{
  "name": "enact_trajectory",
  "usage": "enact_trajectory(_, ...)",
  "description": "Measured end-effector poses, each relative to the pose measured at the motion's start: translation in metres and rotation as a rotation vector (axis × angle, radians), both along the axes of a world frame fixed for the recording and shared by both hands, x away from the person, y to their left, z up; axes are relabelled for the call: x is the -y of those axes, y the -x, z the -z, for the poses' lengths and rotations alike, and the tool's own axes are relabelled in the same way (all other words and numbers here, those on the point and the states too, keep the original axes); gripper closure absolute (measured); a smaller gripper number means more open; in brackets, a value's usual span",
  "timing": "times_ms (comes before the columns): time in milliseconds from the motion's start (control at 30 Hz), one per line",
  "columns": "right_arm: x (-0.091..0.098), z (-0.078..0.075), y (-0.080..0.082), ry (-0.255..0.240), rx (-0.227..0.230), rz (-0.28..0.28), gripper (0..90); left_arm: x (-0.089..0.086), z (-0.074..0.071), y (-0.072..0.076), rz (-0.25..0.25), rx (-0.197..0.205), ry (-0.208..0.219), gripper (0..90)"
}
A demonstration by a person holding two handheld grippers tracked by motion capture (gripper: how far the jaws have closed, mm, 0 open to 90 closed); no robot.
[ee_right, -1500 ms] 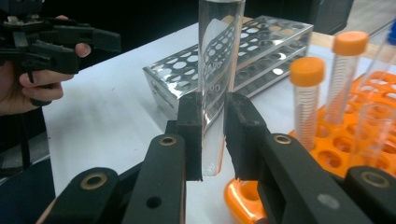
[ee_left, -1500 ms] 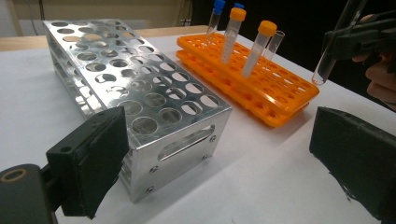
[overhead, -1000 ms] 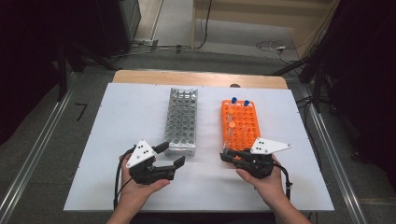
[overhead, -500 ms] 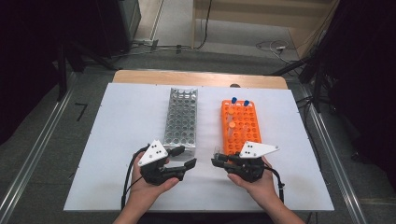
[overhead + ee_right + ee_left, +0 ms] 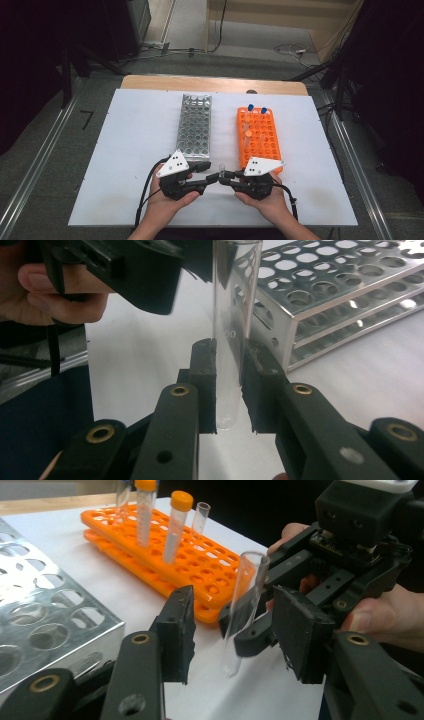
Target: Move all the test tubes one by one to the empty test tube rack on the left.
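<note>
The left gripper [image 5: 212,179], jaws wide, has its jaws to either side of an empty glass tube [image 5: 243,611] without touching it, apparently to receive it in a handover. Behind it the steel rack [image 5: 195,124] is empty. The tube stands upright just above the table [image 5: 130,150], between the racks' near ends. The right gripper [image 5: 228,386] clamps its lower part. The orange rack [image 5: 258,135] holds a few capped tubes [image 5: 174,525] and an open one.

Grey floor [image 5: 45,150] around the white table [image 5: 130,130]; cables [image 5: 290,49] and dark equipment [image 5: 100,25] beyond.
</note>
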State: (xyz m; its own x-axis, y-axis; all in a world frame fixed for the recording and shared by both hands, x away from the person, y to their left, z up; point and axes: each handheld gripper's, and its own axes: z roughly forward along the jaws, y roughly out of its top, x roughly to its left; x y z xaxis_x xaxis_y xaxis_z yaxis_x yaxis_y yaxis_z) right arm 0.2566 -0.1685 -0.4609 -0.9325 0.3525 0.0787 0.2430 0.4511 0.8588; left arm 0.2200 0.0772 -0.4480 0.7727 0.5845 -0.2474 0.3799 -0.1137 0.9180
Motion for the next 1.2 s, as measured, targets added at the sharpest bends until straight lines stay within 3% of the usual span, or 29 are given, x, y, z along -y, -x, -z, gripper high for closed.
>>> enact_trajectory(567,-0.0107,0.0023,0.0059,0.025,0.004,-0.044,74.3,0.0082,0.0021,-0.0028,0.045,-0.012,0.000,72.9)
enact_trajectory(833,-0.0093,0.0019,0.0048,0.015,-0.015,-0.054,74.2,0.0089,0.0002,-0.0019,0.038,-0.001,-0.020,76.2)
enact_trajectory(1033,-0.0073,0.0025,0.0041,-0.002,-0.031,-0.068,73.8,0.0077,-0.0005,-0.0017,0.050,-0.004,-0.013,76.5)
enact_trajectory(1100,-0.0060,0.0024,0.0043,-0.020,-0.034,-0.069,72.5,0.0064,-0.0014,-0.0018,0.053,-0.003,-0.003,76.6)
enact_trajectory(1200,-0.0026,0.0000,0.0054,-0.033,-0.021,-0.066,62.3,0.0032,-0.0044,-0.0015,0.046,0.008,0.003,76.6)
